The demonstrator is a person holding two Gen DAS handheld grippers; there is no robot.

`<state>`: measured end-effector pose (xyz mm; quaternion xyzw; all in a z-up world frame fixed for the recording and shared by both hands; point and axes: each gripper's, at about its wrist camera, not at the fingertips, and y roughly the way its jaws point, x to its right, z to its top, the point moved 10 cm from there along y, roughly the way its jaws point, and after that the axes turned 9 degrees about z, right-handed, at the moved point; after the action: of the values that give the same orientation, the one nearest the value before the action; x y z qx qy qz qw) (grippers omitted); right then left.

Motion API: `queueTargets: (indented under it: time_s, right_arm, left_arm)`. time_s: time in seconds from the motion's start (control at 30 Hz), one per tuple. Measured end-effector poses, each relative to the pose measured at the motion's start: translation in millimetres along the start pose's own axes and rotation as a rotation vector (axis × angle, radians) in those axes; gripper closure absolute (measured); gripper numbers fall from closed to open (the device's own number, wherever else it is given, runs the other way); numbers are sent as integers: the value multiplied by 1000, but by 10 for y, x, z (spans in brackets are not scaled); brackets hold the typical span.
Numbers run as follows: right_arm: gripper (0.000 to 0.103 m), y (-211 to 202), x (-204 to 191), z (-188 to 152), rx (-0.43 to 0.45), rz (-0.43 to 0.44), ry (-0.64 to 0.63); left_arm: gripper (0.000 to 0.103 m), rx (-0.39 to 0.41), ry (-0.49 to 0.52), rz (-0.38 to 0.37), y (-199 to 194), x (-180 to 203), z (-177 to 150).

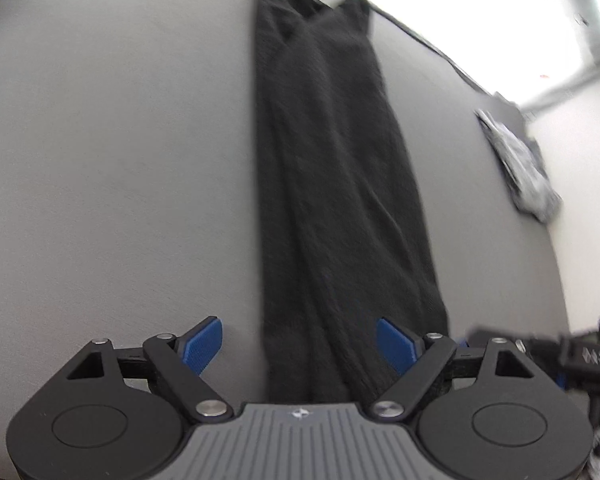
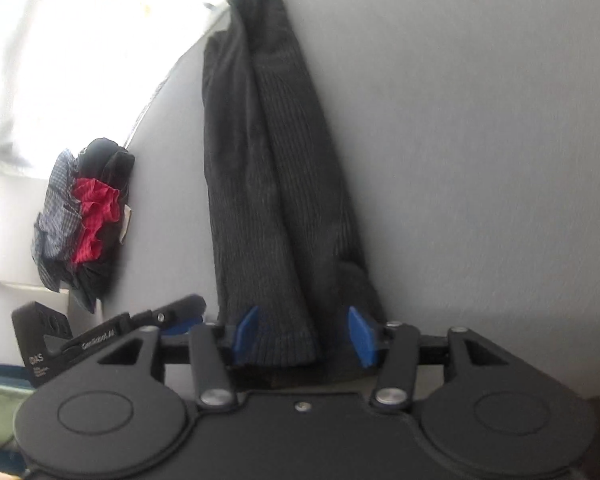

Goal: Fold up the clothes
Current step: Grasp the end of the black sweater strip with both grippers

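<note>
A long dark knitted garment [image 1: 332, 168], folded into a narrow strip, lies flat on the grey table [image 1: 100, 160] and runs away from me toward the far edge. My left gripper [image 1: 300, 344] is open wide over the strip's near end; its blue pads [image 1: 202, 344] stand apart, with the cloth between them. In the right wrist view the same garment [image 2: 268, 168] lies ahead. My right gripper [image 2: 304, 336] is open and straddles the ribbed near end, its blue pads [image 2: 362, 336] on either side of it. Neither gripper lifts any cloth.
A pile of mixed clothes [image 2: 84, 216], checked, red and black, sits at the table's edge; it also appears as a blurred heap [image 1: 520, 164]. The left gripper's body [image 2: 112, 332] shows beside my right one. Bare grey table [image 2: 480, 160] lies beside the garment.
</note>
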<state>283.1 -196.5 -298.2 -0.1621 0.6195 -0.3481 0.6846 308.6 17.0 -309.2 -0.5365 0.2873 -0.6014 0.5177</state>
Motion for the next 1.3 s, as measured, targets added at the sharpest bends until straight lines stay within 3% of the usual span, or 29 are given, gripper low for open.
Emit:
queueTargets:
  time_s: [0.07, 0.17, 0.27, 0.47, 0.7, 0.77, 0.83, 0.87, 1.1, 1.17, 1.2, 1.23, 1.27, 1.3]
  right_arm:
    - [38, -7, 44, 33, 10, -51, -36]
    - [37, 49, 91, 40, 6, -87, -68]
    - [36, 83, 164, 33, 1, -96, -80]
    - [38, 44, 216, 31, 1, -43, -66]
    - [42, 115, 240, -20, -32, 101, 34]
    - [42, 101, 260, -13, -30, 135, 62]
    - [42, 103, 264, -19, -34, 174, 88]
    - [42, 111, 252, -26, -39, 192, 93]
    - [44, 173, 184, -14, -68, 244, 106]
    - [51, 192, 165, -1, -75, 229, 91]
    - [54, 202, 140, 8, -80, 213, 70]
    - [64, 217, 111, 16, -84, 191, 40]
    - [78, 242, 82, 18, -93, 162, -1]
    - [79, 269, 53, 19, -103, 132, -43]
  left_arm:
    - [18, -45, 40, -37, 67, 118, -95]
    - [17, -51, 82, -24, 109, 179, -151]
    - [17, -53, 54, -43, 104, 145, -153]
    - [17, -69, -40, -123, 77, 57, -244]
    - [20, -77, -163, -275, 49, -75, -346]
    - [25, -76, -193, -290, 42, -111, -374]
    - [40, -84, -188, -292, 49, -96, -425]
    - [43, -87, -181, -291, 51, -93, -438]
    - [47, -89, -204, -309, 99, -118, -457]
    - [47, -81, -198, -304, 89, -117, -459]
    - [54, -76, -195, -302, 84, -117, -460]
    - [81, -72, -176, -286, 104, -96, -455]
    - [79, -73, -160, -277, 118, -80, -462]
    - [79, -70, -147, -282, 127, -52, -447]
